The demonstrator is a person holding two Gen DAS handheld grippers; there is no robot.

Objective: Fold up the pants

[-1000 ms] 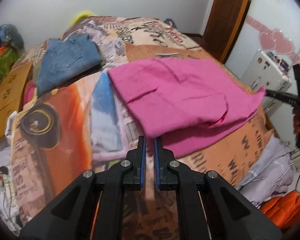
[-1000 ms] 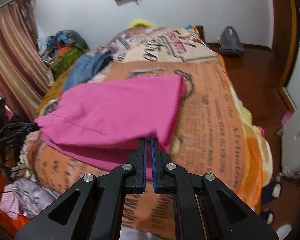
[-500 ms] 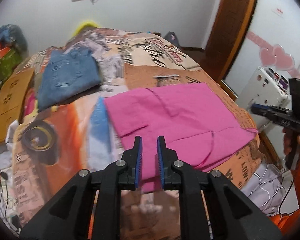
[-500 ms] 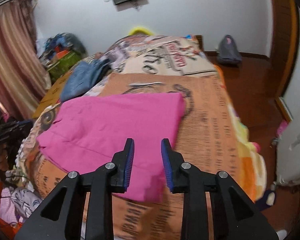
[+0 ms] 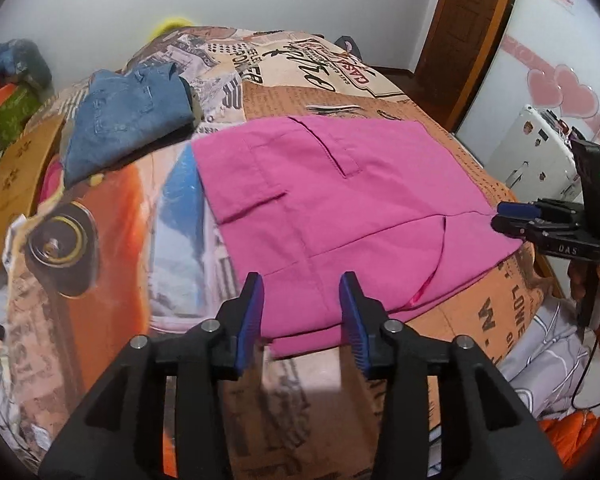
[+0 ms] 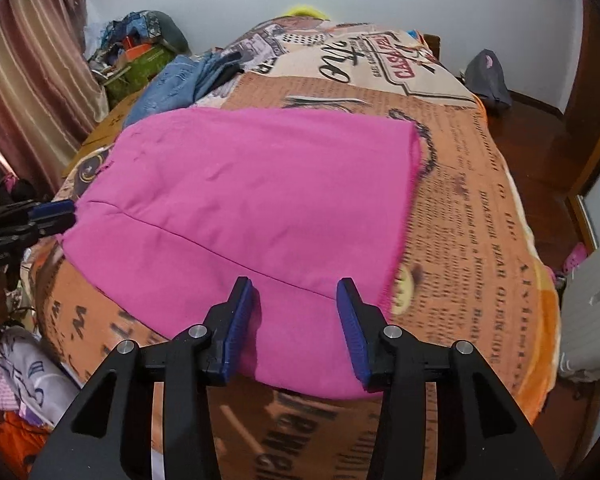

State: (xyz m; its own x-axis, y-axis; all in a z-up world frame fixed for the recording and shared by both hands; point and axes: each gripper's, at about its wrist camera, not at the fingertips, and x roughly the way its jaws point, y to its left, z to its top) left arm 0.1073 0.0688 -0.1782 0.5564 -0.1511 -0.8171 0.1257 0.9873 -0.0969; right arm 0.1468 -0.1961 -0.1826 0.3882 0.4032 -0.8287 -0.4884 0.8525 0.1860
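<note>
Both grippers gone from clamped on cloth 1 s ago to spread wide now, pulled back. Pink pants (image 5: 340, 200) dropped flat on bedspread (image 5: 100, 240), folded over, near its front edge. Left gripper (image 5: 300, 308) + right gripper (image 6: 296, 316) hold nothing, just off pants' near hem. Fold looks laid; prob. next fold/smooth.

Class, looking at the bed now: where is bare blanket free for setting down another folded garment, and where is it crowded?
Free: blanket right of the pink pants, and the head end beyond them. Crowded: the jeans beside the pants, cardboard at that edge.
</note>
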